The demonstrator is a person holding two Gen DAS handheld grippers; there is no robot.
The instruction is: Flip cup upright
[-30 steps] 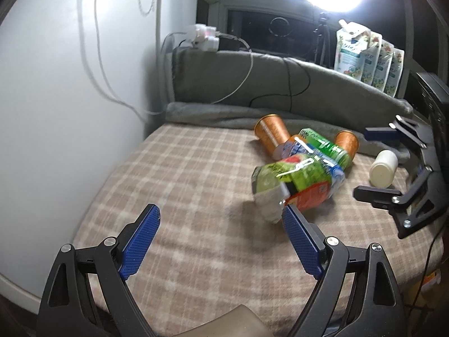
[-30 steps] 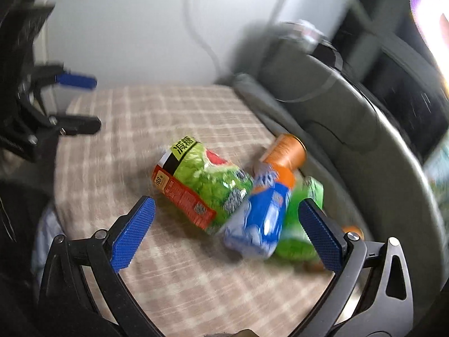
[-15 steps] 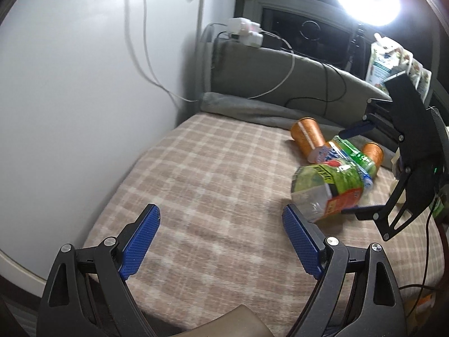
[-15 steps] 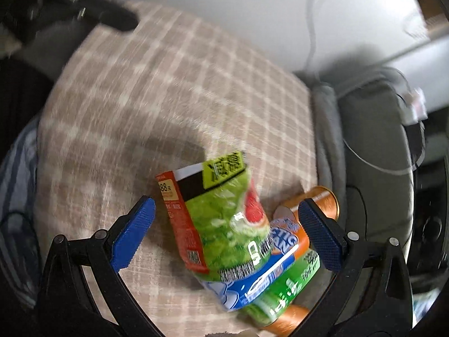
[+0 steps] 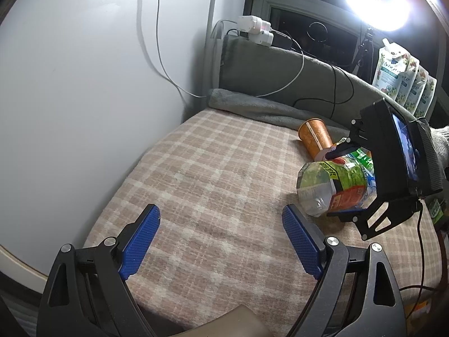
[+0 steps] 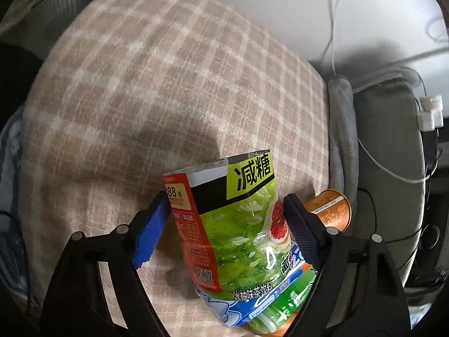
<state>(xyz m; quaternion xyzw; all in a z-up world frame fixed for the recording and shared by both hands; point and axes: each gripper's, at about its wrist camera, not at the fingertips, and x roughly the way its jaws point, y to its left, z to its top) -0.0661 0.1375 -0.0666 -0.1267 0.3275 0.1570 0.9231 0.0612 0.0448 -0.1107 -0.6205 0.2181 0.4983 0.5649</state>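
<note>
A clear cup with a green and red label lies on its side on the plaid blanket; it also shows in the left wrist view. My right gripper straddles it, both blue pads against or very near its sides; its body shows in the left wrist view. An orange cup lies on its side behind, also in the right wrist view. My left gripper is open and empty above the blanket's near part.
A blue-labelled and a green-labelled bottle lie under the held cup. A grey padded ledge with cables and a power strip runs along the back. A white wall stands left. Refill pouches stand at the far right.
My right gripper has come down over the green-labelled cup and narrowed around it. My left gripper has drawn back to the left and stayed open.
</note>
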